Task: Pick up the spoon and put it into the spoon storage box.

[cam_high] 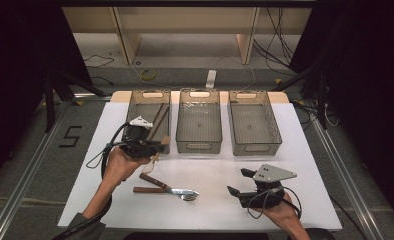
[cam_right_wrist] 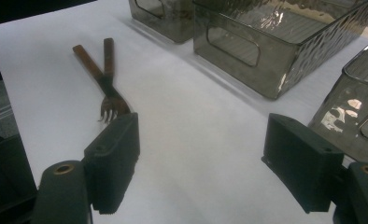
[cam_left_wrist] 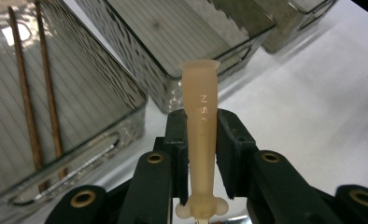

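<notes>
- While my left tongs [cam_left_wrist: 201,140] clench the pale beige plastic spoon handle [cam_left_wrist: 199,116], I judge the step as carrying it to a bin.
- Next move: pick the right bin ahead and lower it in.
- Smoky clear plastic bin [cam_left_wrist: 126,100] left of those tongs holds two thin brown sticks [cam_left_wrist: 25,93]; the middle bin [cam_high: 199,125] looks empty.
- My right tongs [cam_right_wrist: 201,163] gape, released, over the white desk [cam_right_wrist: 196,121]; two wooden-handled forks [cam_right_wrist: 105,79] lie beyond their left pad.

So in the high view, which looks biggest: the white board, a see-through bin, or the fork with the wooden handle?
Largest to smallest in the high view:
1. White board covering the table
2. Middle see-through plastic bin; the three bins look alike in size
3. Metal fork with a wooden handle
</notes>
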`<state>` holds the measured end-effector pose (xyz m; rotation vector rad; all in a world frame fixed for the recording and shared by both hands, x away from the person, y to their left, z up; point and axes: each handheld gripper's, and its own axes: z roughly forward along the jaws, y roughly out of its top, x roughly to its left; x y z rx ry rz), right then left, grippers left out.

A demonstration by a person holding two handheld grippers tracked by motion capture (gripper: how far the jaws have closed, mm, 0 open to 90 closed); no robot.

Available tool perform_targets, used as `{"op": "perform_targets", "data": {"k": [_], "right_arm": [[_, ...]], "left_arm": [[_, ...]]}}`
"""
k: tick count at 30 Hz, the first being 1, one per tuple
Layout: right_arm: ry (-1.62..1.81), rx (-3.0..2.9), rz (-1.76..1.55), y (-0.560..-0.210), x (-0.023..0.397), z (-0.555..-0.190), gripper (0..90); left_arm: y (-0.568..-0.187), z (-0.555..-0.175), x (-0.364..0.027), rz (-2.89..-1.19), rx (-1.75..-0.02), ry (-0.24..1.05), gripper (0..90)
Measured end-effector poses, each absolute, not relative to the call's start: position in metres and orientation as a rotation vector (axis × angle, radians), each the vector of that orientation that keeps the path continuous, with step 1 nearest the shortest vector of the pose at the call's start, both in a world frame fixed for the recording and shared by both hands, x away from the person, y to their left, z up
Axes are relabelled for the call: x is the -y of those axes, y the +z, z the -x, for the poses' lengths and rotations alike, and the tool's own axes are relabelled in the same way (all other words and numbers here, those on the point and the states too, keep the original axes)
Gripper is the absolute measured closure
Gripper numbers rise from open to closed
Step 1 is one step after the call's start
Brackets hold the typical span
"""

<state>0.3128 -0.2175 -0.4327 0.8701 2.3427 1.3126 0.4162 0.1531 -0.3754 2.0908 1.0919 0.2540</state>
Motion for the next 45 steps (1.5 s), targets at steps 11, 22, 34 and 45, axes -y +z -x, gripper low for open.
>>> {"op": "perform_targets", "data": {"k": [11,22,34,45], "right_arm": [[1.323,-2.340,-0.874,-0.433,0.219,-0.313,27.5],[1.327,-2.342,-0.876,-0.433,0.218,-0.313,27.5],[1.329,-2.348,-0.869,-0.433,0.218,-0.312,27.5],[1.335,-2.350,-0.860,-0.433,0.218,-0.312,27.5]], "left_arm": [[-0.369,-0.443,-0.147,-2.061,-1.104,0.274,74.8],[-0.365,-0.465,-0.128,-2.011,-1.114,0.247,74.8],[-0.366,-0.491,-0.110,-1.956,-1.117,0.212,74.7],[-0.358,-0.508,-0.098,-1.948,-1.116,0.252,74.6]]}}
